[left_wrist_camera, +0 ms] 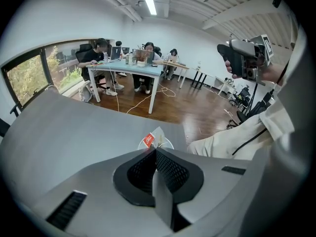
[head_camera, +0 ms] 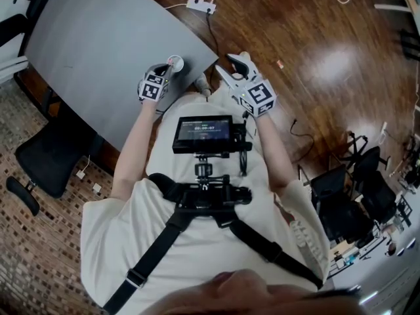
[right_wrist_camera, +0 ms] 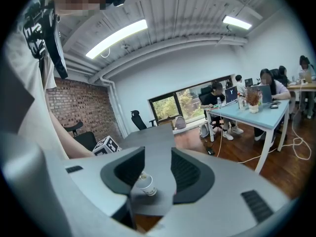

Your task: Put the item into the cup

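Observation:
A white paper cup stands at the near corner of the grey table. My left gripper reaches to its rim. In the left gripper view the left gripper is shut, and a tea bag with a red tag sticks out of its tips just over the cup's rim. My right gripper hangs off the table's edge to the right, open and holding nothing. Through the gap of the right gripper the cup shows on the table corner.
A white power strip with cables lies on the wooden floor beyond the table. A black office chair stands at the left, more chairs at the right. People sit at a blue desk across the room.

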Motion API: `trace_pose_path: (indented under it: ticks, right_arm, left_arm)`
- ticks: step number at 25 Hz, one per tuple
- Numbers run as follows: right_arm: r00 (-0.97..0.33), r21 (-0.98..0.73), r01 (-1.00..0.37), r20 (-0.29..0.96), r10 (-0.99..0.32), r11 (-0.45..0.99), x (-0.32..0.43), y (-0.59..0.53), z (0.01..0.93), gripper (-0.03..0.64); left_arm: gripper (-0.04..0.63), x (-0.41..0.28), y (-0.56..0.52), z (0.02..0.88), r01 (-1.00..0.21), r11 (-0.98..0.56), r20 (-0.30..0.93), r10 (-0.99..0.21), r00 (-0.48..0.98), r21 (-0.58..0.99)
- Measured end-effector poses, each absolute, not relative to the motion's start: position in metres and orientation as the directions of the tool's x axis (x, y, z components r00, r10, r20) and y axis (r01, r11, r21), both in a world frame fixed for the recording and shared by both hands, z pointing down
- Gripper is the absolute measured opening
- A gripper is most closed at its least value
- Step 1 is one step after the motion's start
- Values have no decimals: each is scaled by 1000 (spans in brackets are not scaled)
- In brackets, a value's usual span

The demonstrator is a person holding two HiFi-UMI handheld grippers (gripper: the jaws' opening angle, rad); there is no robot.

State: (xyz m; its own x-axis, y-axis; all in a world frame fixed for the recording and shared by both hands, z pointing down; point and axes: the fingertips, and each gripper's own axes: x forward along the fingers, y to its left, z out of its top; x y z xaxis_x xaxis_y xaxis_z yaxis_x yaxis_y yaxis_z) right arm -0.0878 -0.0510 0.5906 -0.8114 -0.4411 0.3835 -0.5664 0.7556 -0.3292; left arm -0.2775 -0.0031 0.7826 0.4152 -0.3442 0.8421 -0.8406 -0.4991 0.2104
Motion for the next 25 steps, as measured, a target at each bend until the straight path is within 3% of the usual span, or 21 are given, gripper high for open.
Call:
trace_pose_path:
  ticks: [25]
  right_arm:
    - [-805,-379,-588,366,-468,715,-81,-52,593,178]
  left_arm:
    - [0,-278,-10,820,-846,-501,934,-179,309,184]
